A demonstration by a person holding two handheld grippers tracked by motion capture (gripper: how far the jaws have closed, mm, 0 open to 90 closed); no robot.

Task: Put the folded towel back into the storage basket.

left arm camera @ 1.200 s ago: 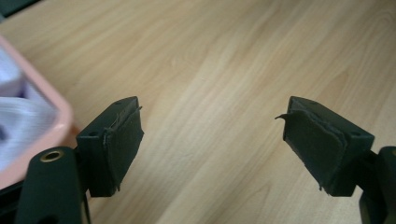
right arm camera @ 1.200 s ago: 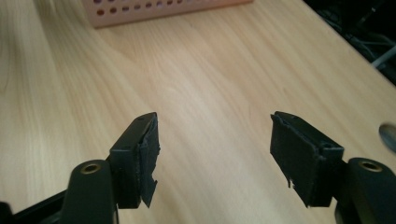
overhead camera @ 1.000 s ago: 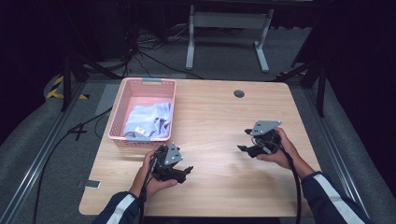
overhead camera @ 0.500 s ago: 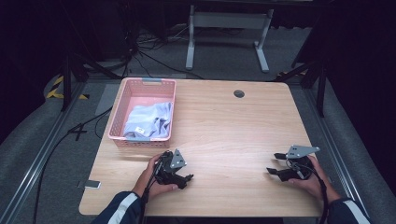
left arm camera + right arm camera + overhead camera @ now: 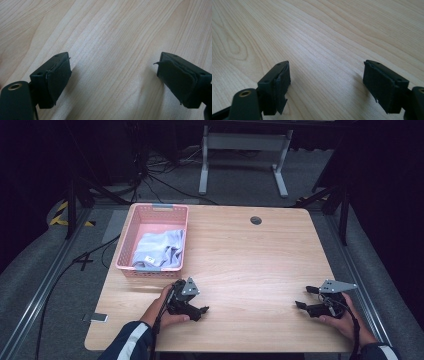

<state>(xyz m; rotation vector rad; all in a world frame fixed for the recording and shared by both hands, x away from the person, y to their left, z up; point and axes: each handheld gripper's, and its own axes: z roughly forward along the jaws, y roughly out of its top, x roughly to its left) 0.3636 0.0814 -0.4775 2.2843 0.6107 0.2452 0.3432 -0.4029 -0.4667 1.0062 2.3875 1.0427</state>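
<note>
A pink basket [image 5: 129, 237] stands at the table's left side with a light blue cloth [image 5: 160, 247] bunched inside it. My left gripper [image 5: 202, 310] rests low on the wooden table [image 5: 250, 255] just in front of the basket, held in a hand. It is open, and in the left gripper view bare wood lies between its wide-apart pads [image 5: 58, 77]. My right gripper [image 5: 301, 303] sits near the table's front right corner, also open. Its pads [image 5: 384, 83] stand far apart over bare wood in the right gripper view.
A round cable hole [image 5: 256, 220] sits near the table's far edge. On the floor, a white stand [image 5: 243, 145] lies beyond the table and cables [image 5: 75, 262] run along the left. A small grey item [image 5: 96, 318] lies by the table's front left corner.
My right gripper has drawn back from mid-table toward the front right corner. My left gripper has slid slightly toward the front edge. Both stay open.
</note>
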